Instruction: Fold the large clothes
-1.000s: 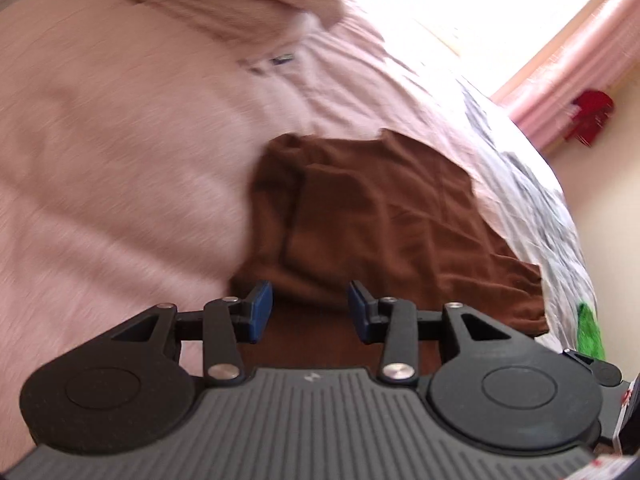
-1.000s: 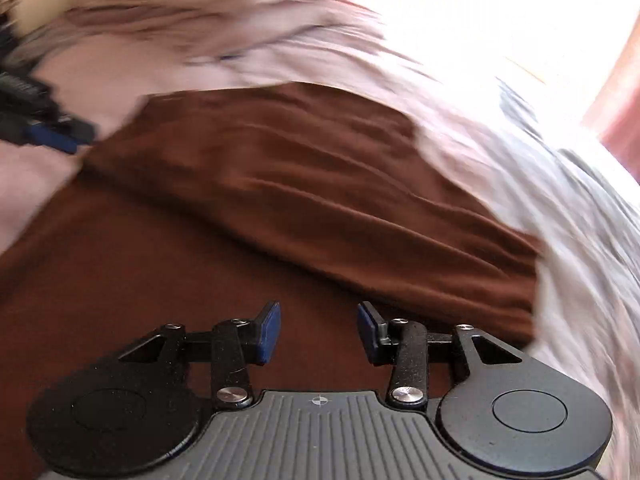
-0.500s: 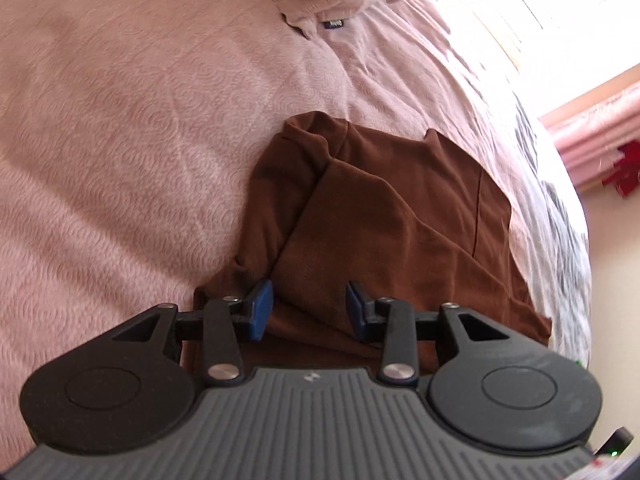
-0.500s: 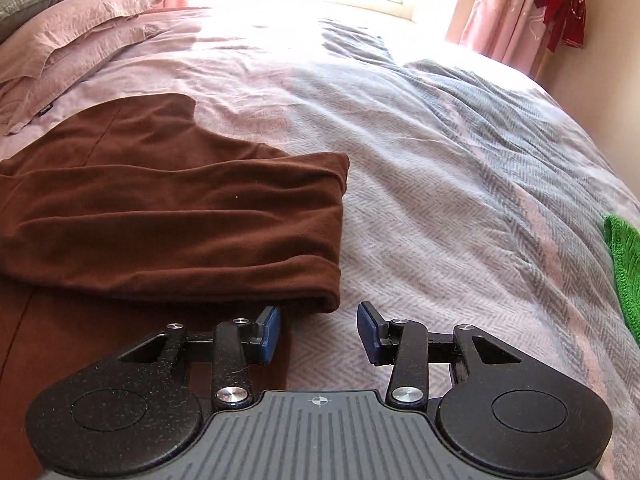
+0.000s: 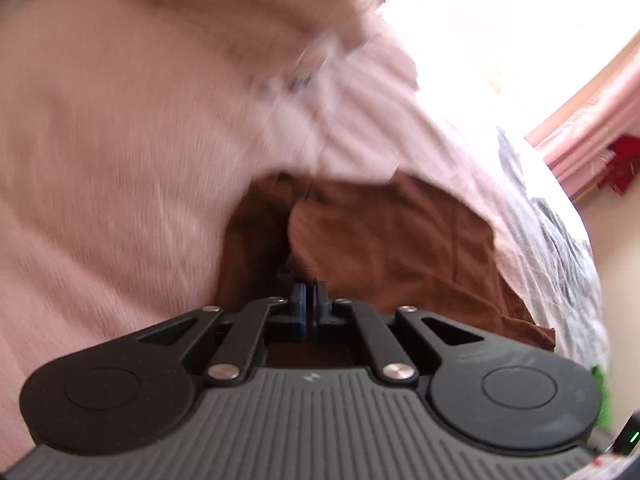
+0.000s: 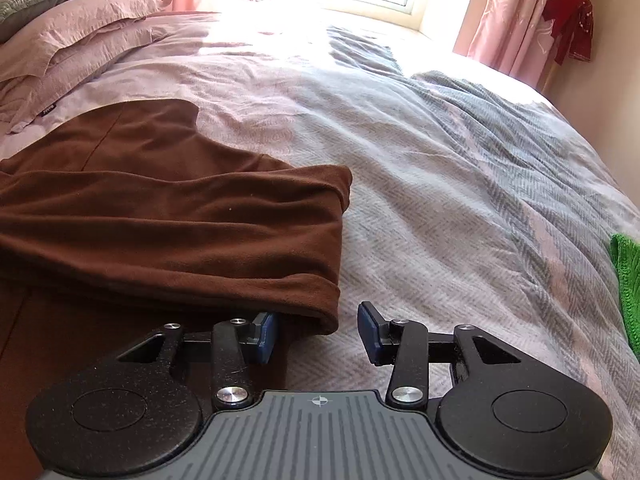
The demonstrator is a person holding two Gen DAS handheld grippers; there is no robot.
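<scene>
Left wrist view, blurred: left gripper (image 5: pixel 308 304) fingers pressed together, apparently pinching the brown garment (image 5: pixel 400 248) lying on the pink bedspread (image 5: pixel 112 168).

Right wrist view: right gripper (image 6: pixel 318 334) fingers spread, straddling the folded corner. Fabric judged soft, limp; grasp corners.

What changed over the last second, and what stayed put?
The left tool went from open to shut, apparently pinching the brown garment at its near edge; its view is now motion-blurred. The right tool remains open at the garment's folded corner, as half a second ago. The green cloth has not moved.
</scene>
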